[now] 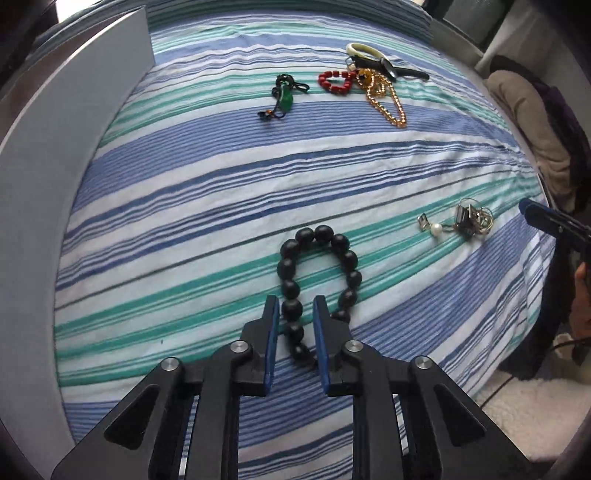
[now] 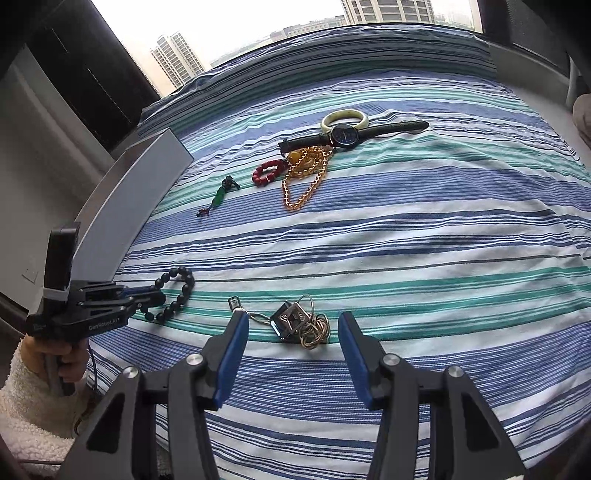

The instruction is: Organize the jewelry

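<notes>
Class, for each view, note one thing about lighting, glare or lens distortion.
Left wrist view: even soft light, straight stripes of the bedspread bulge into curves, corners darken. Right wrist view: the window is blown out white, and the tower blocks lean.

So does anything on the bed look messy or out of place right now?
Yes, the far pile. The gold chain is tangled over the red bead bracelet and under the black watch, whose strap crosses the pale bangle. The green pendant lies apart on its own. Nothing looks broken or spilled.
</notes>
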Available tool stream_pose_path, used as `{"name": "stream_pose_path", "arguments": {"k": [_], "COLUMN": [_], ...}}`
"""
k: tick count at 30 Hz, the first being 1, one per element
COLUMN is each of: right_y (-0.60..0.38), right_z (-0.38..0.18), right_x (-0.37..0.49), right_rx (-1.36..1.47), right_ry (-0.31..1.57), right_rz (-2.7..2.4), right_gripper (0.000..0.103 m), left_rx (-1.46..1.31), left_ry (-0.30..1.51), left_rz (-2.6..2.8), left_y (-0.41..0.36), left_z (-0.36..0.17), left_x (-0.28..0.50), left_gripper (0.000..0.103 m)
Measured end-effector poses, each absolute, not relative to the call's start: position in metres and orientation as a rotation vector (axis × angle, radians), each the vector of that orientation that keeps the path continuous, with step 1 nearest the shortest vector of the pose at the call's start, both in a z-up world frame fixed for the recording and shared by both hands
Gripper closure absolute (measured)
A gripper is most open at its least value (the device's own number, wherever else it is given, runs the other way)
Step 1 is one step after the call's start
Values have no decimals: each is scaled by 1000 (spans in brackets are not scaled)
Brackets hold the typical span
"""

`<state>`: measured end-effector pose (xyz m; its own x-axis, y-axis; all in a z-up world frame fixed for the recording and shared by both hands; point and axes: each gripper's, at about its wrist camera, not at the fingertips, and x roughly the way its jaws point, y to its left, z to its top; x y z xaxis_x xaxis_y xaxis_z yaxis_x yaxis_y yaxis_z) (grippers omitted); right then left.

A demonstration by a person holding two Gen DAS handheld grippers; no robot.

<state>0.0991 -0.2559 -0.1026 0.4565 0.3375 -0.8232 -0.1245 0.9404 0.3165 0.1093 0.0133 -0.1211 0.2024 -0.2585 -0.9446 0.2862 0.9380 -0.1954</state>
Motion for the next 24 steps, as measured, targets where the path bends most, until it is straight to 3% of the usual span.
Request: {"name": "stream_pose_path", "arguments": {"k": [1,2,7,15,17,18,19,21,24], "right_y": [-255,-254,-254,-258,-257,-257,-258,-260,-268], "right_z": [-102,-101,-93,-97,-96,-95,-94,-94,-92], "right_x": [98,98,91,91,90,90,90,92,95], "right_rx": [223,222,203,170,163,158,155,146,134], "right_ry": [1061,1059,1056,1089,1088,1088,1088,1087,1093], "right_rz": [289,289,271,220,220,219,217,206,185], "right_gripper": [51,51,51,51,51,51,51,51,51], "left_rx": [1,-11,30,87,110,117,115,124,30], "left_ry": [1307,1290,1275,1250,1237,1244,1258,1240,1252], "left_rz": [-373,-357,-284,-298,-286,-274,-270,-262,-283], "left_y": [21,28,51,12,2,-1,-3,-3,6], "left_z": [-117,-113,-105,-116,-121,-125,-131,-130,-126], "left_x": [105,102,89,89,95,97,100,100,101], "left_gripper": [45,40,38,40,46,60,85,92,93]}}
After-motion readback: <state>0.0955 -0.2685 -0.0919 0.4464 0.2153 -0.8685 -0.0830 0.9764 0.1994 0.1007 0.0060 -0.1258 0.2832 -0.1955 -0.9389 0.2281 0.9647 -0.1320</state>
